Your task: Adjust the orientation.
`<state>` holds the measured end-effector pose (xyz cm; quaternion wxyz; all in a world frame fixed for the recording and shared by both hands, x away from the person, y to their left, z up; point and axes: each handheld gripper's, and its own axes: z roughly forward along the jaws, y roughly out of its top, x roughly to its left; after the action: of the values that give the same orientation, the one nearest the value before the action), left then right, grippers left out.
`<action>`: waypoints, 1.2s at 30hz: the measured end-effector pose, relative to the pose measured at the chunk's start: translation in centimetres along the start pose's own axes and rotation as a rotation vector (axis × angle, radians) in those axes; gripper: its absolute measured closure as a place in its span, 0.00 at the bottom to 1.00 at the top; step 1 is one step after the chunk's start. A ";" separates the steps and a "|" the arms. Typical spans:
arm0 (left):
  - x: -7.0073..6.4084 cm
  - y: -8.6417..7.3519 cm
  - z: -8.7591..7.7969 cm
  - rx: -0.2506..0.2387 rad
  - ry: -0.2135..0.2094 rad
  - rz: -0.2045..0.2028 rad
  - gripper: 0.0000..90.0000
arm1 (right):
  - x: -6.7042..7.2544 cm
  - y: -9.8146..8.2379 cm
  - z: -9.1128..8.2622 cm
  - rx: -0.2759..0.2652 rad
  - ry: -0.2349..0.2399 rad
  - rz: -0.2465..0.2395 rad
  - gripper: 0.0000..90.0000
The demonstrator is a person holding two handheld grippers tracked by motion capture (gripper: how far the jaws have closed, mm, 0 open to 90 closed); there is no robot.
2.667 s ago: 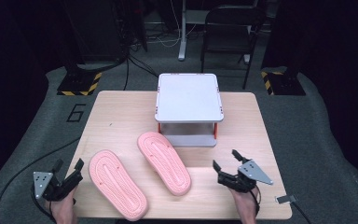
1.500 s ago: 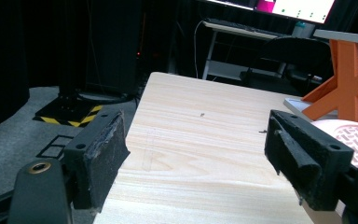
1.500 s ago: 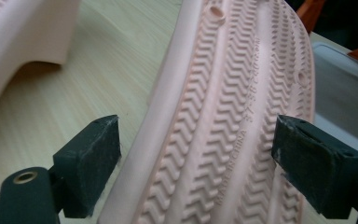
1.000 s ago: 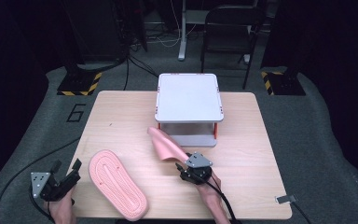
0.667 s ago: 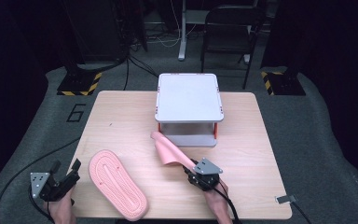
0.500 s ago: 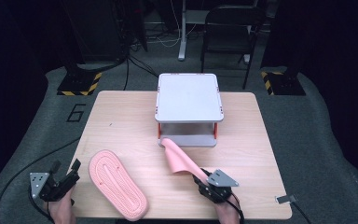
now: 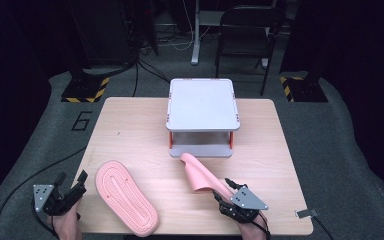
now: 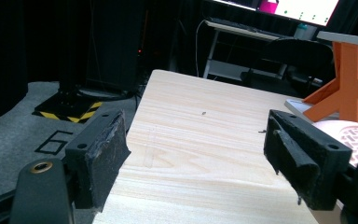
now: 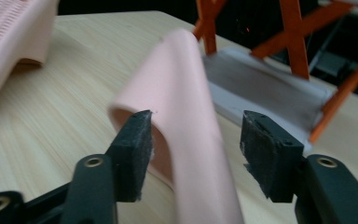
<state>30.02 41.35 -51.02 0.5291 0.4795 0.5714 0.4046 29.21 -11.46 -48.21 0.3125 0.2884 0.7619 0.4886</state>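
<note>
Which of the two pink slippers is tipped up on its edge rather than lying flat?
The slipper in front of the small shelf, between the right gripper's jaws. The other slipper lies flat, footbed up, near the left gripper.

Bare table (image 7: 130,125) left of the shelf stand (image 7: 201,117), slippers (image 7: 126,196) nearer

A pink slipper (image 9: 186,121) stands between parted jaws (left pad touching it).
</note>
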 end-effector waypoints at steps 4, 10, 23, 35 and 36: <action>0.1 0.1 -0.1 0.007 -0.003 0.012 0.23 | 1.5 1.0 0.8 0.016 0.039 -0.099 0.51; 0.3 0.1 -0.1 0.015 -0.001 0.011 0.23 | 0.5 0.5 1.5 -0.008 -0.042 -0.089 0.51; 0.3 0.0 0.0 0.013 0.003 -0.003 0.24 | -5.3 -0.8 3.2 0.055 -0.099 0.025 0.52; 0.3 0.0 0.0 0.013 0.004 -0.006 0.24 | -6.3 -4.5 3.0 0.099 -0.088 0.155 0.55; 0.3 0.0 0.0 0.015 0.006 -0.007 0.24 | -6.3 -4.5 2.8 0.085 -0.096 0.170 0.51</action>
<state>30.01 41.67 -51.10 0.5253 0.4801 0.5776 0.4000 34.81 -16.19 -52.07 0.2934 0.3881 0.7389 0.4662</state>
